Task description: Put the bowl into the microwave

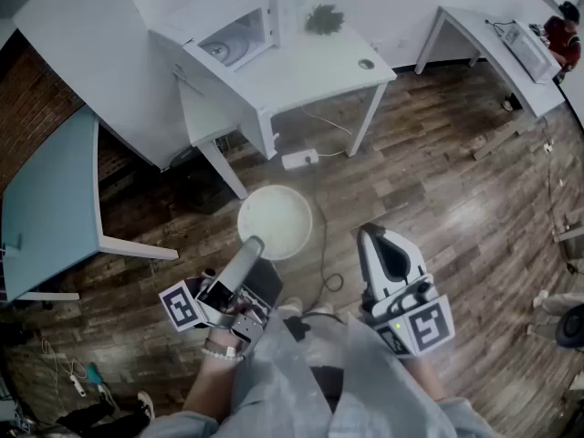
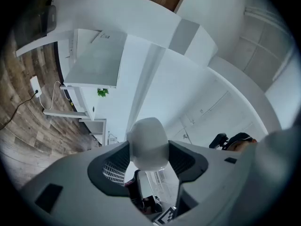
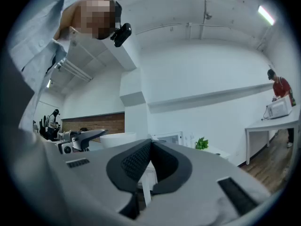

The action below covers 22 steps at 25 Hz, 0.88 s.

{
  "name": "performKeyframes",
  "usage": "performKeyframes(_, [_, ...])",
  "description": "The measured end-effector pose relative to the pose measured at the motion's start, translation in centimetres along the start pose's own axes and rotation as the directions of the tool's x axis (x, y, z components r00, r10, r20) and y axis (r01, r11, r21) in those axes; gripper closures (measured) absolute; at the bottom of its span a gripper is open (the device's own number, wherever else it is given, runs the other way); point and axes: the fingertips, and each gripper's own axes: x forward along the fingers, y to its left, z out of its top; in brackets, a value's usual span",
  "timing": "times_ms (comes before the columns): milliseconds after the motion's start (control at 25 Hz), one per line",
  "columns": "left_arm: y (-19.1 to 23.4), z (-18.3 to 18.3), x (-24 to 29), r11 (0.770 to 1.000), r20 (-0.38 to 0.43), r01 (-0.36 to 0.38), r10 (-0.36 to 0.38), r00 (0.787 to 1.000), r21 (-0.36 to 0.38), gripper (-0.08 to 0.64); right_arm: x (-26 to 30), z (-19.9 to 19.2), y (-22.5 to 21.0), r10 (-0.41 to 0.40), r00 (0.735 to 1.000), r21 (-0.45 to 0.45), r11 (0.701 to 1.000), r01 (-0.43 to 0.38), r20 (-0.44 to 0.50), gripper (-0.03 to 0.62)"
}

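A white bowl [image 1: 274, 219] hangs over the wooden floor with my left gripper [image 1: 254, 243] shut on its near rim. In the left gripper view the rim [image 2: 148, 142] fills the gap between the two pads. The microwave [image 1: 233, 39] stands on a white table [image 1: 310, 71] ahead, its door open and its cavity showing. My right gripper [image 1: 370, 233] is held to the right of the bowl, apart from it, shut and empty. The right gripper view shows its closed jaws [image 3: 149, 142], with the bowl [image 3: 117, 138] to the left and the microwave [image 3: 167, 138] beyond.
A small green plant [image 1: 324, 18] sits on the table beside the microwave. A power strip [image 1: 299, 159] and its cable lie on the floor under the table. A teal table [image 1: 50, 199] stands at the left. At the far right a person [image 1: 566, 35] stands by another white table [image 1: 484, 39].
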Motion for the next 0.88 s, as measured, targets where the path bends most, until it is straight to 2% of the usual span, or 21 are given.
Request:
performKeyframes(520, [0.0, -2.8, 1.7, 1.0, -0.031, 0.002, -0.002, 1.0, -0.006, 0.305, -2.6, 0.7, -2.0, -0.031, 0.999, 0.013, 0.999, 0.031, 0.015, 0.594])
performKeyframes(720, [-0.1, -4.3, 2.4, 1.0, -0.037, 0.004, -0.004, 0.999, -0.01, 0.305, -3.9, 1.4, -2.7, -0.023, 0.998, 0.09, 0.996, 0.019, 0.05, 0.594])
performKeyframes(880, [-0.1, -5.7, 3.2, 1.0, -0.045, 0.012, -0.012, 0.999, -0.007, 0.305, -5.9, 1.3, -4.0, -0.051, 0.998, 0.077, 0.996, 0.047, 0.042, 0.594])
